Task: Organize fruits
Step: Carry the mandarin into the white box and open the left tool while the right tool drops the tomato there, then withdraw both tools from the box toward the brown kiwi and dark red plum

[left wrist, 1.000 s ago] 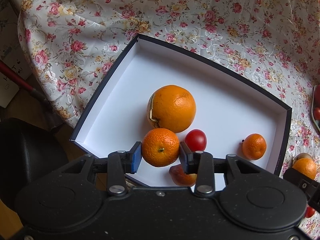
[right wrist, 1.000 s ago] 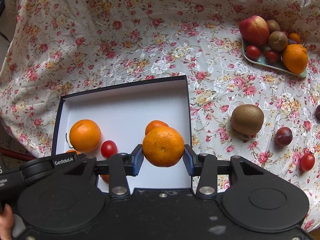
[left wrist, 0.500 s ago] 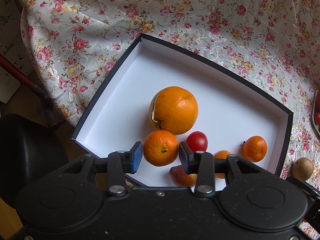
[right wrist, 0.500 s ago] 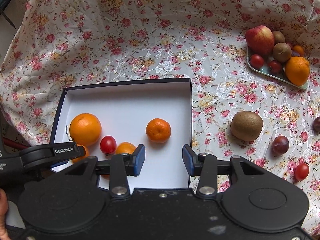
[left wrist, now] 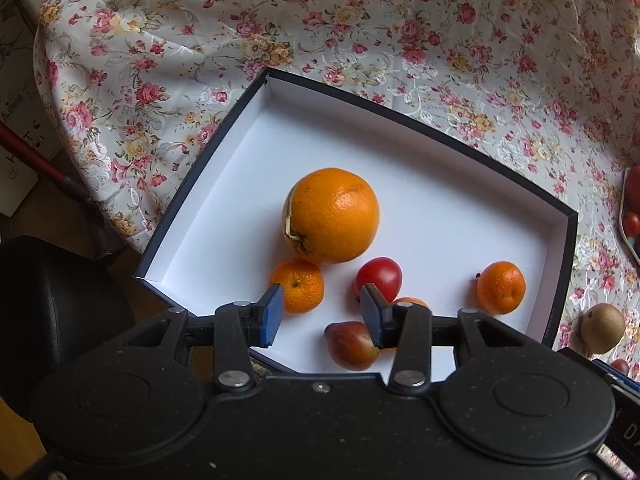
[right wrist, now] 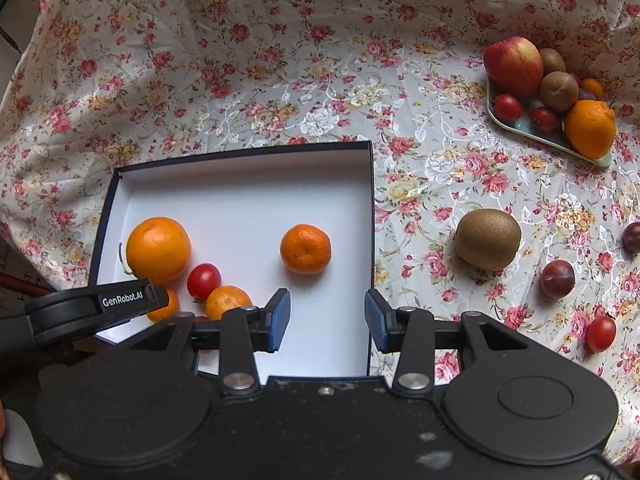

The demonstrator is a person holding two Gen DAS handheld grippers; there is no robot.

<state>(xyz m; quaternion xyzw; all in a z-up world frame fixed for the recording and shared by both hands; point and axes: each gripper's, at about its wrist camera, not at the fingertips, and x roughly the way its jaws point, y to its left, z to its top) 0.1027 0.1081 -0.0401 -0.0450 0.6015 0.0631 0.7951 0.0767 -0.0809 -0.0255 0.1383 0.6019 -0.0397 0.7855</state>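
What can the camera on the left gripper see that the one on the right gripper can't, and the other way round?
Only the left view shows the reddish pear-shaped fruit at the box's near edge and the black chair beside the table.

Only the right view shows the tray with its apple, the two plums on the cloth, and the left gripper's side.

Both show the box holding the big orange, a tomato and three mandarins, plus the kiwi on the cloth. Each view shows its own gripper open and empty: left, right.

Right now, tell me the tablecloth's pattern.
Pink and yellow roses on the white tablecloth; clearest in the right wrist view.
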